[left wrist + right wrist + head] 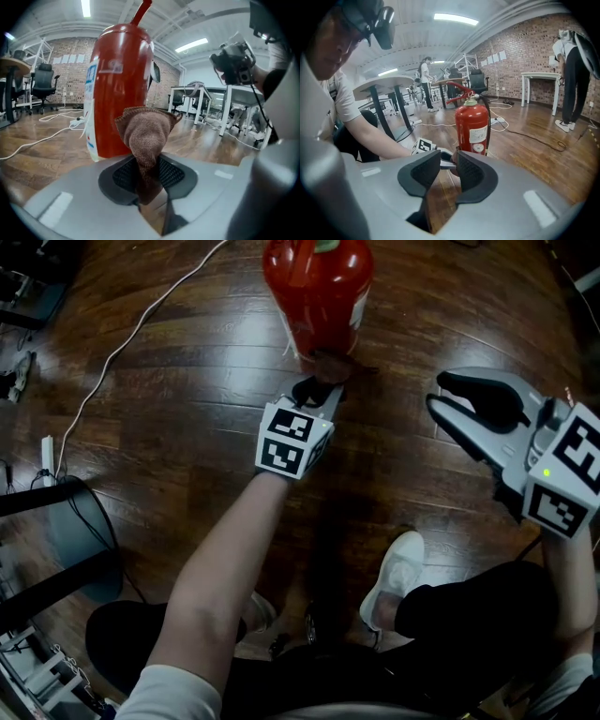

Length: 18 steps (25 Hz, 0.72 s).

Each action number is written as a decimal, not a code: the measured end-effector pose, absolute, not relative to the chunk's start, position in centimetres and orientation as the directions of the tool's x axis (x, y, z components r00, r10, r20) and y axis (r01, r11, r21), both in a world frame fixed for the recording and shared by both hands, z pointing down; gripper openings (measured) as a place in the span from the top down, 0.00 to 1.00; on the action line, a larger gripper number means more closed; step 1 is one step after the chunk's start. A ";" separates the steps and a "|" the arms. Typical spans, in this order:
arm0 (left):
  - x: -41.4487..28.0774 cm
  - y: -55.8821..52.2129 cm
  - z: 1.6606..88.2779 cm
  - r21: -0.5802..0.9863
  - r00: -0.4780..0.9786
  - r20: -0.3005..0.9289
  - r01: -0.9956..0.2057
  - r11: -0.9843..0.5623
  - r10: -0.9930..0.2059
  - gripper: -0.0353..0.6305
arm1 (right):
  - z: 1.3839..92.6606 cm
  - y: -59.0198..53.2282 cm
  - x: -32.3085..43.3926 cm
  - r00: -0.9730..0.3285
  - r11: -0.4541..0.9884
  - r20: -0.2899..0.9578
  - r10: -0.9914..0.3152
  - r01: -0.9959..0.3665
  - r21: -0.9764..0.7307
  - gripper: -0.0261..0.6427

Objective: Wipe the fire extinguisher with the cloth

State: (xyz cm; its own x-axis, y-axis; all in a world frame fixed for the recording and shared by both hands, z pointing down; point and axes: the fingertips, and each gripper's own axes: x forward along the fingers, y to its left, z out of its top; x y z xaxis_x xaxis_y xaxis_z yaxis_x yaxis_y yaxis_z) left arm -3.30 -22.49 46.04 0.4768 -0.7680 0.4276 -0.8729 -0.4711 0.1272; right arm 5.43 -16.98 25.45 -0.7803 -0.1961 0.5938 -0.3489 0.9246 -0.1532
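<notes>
fire extinguisher [317, 287], red, stands on the dark wooden floor [187, 427] at 12 o'clock in the head view. right at its foot the left gripper [317, 390] points toward 12 o'clock with a brown cloth [330, 363] bunched at its tips. the right gripper [448, 397] sits at 3 o'clock, well apart from the fire extinguisher, its jaws spread with nothing between them. a white cable [122, 338] runs from 9 o'clock up toward 12 o'clock, and a white shoe [397, 573] shows at 5 o'clock.

in the left gripper view the jaws are clamped on the cloth [145, 136], which sticks up in a folded hump from between the black pads [123, 176]. the fire extinguisher [119, 89] rises just behind it, from centre to 12 o'clock.

in the right gripper view the jaws stand apart and empty, with floor showing through the gap. the fire extinguisher [472, 126] stands upright at 12 o'clock beyond them, and the left gripper [445, 163] lies near its base, partly seen between the right gripper's jaws.
</notes>
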 end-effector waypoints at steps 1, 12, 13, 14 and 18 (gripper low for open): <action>-2.6 -22.4 44.6 0.122 0.489 0.409 -0.866 -0.485 -0.770 0.80 | 25.7 -16.8 5.5 -0.770 0.923 0.610 -0.184 -0.349 -0.162 0.80; 1.2 -24.6 37.1 0.094 0.506 0.241 -0.861 -0.499 -0.828 0.80 | 36.1 -13.8 5.1 -0.470 0.960 0.880 0.066 -0.211 -0.184 0.80; 1.1 -25.0 36.2 0.094 0.495 0.222 -0.868 -0.487 -0.840 0.80 | 36.5 -13.5 5.0 -0.453 0.963 0.888 0.081 -0.195 -0.187 0.80; 0.8 -25.4 35.1 0.098 0.483 0.200 -0.875 -0.473 -0.852 0.80 | 36.8 -13.3 4.9 -0.443 0.964 0.892 0.094 -0.181 -0.192 0.80; 0.4 -26.5 32.0 0.121 0.453 0.147 -0.891 -0.438 -0.880 0.80 | 37.5 -12.7 4.6 -0.436 0.961 0.890 0.132 -0.163 -0.222 0.80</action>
State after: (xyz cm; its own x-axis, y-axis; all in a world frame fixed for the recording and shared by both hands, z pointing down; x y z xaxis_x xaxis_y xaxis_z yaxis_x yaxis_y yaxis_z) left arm 0.41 -26.48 32.03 0.4526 -0.8795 0.1469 -0.8907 -0.4381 0.1215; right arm 4.55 -12.69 37.54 -0.4362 0.1316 0.8901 -0.1630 0.9613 -0.2220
